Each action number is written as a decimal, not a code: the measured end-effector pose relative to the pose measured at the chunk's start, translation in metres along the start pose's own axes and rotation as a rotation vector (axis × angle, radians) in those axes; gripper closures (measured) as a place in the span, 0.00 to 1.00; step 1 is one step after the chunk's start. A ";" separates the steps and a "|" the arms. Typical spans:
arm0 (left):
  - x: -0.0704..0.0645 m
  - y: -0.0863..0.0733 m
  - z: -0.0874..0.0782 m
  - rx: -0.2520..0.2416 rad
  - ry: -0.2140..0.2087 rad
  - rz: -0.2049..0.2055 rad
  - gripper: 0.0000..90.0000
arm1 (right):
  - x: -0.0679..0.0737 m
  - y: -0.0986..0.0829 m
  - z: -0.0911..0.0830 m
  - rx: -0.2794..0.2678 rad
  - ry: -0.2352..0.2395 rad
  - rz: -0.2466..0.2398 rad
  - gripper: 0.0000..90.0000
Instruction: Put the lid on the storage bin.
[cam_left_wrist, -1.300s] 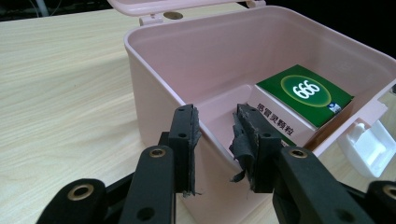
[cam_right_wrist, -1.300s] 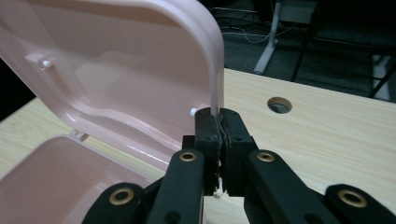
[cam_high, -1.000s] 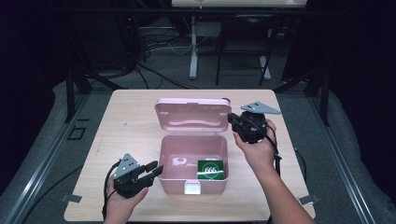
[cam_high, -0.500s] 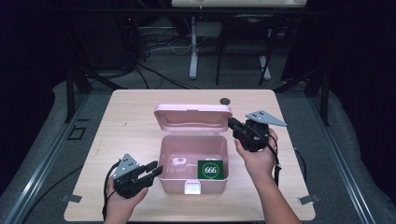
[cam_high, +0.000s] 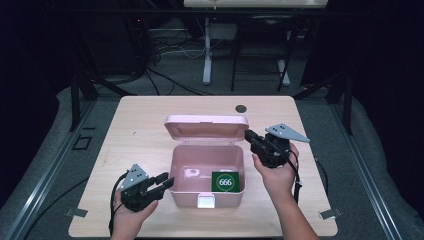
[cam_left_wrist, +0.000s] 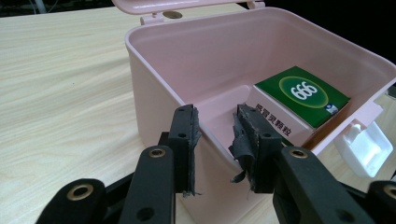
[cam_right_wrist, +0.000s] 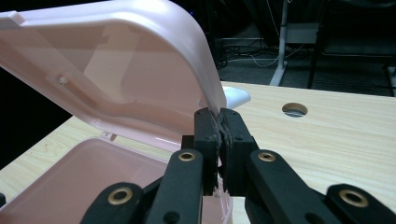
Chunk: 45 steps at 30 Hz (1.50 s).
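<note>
A: High view first: your pink box (cam_high: 186, 192) sits mid-table, nearer your edge, with its lid (cam_high: 206, 127) raised at the back. What is your right gripper (cam_high: 248, 135) doing?

B: You have it pinching the lid's right edge. Your right gripper view shows both jaws pressed together on the thin pink rim, no gap between them.

A: And your left gripper (cam_high: 167, 180)?

B: You hold it low, just beside the box's left front corner. In your left gripper view the jaws stand apart at a middling width with nothing between the pads (cam_left_wrist: 190, 135), which straddle the near wall's corner; I cannot tell whether either touches the plastic.

A: Anything inside?

B: A green carton (cam_high: 225, 182) marked 666 lies in the right front part of the box, leaning against the wall. A white latch (cam_high: 206, 201) hangs at the front.
</note>
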<state>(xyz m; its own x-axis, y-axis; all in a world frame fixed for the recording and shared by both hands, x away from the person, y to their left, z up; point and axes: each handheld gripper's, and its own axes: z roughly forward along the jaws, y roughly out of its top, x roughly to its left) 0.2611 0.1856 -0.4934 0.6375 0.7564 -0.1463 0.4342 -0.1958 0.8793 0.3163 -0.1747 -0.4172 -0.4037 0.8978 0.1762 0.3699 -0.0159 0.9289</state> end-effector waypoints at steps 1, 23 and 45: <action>0.001 0.001 -0.001 -0.001 -0.001 0.001 0.76 | 0.000 0.000 -0.001 0.002 0.000 -0.001 0.96; 0.014 0.070 0.000 -0.122 0.072 0.025 0.60 | 0.000 -0.004 -0.003 -0.010 0.018 0.001 0.94; 0.016 0.115 0.005 -0.168 0.108 0.064 0.78 | 0.000 -0.005 -0.003 -0.011 0.022 0.001 0.93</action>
<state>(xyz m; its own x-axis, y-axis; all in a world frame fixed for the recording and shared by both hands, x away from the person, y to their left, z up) 0.3244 0.1722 -0.3970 0.5847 0.8099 -0.0468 0.2769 -0.1451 0.9499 0.3115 -0.1759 -0.4208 -0.4215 0.8880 0.1841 0.3615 -0.0216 0.9321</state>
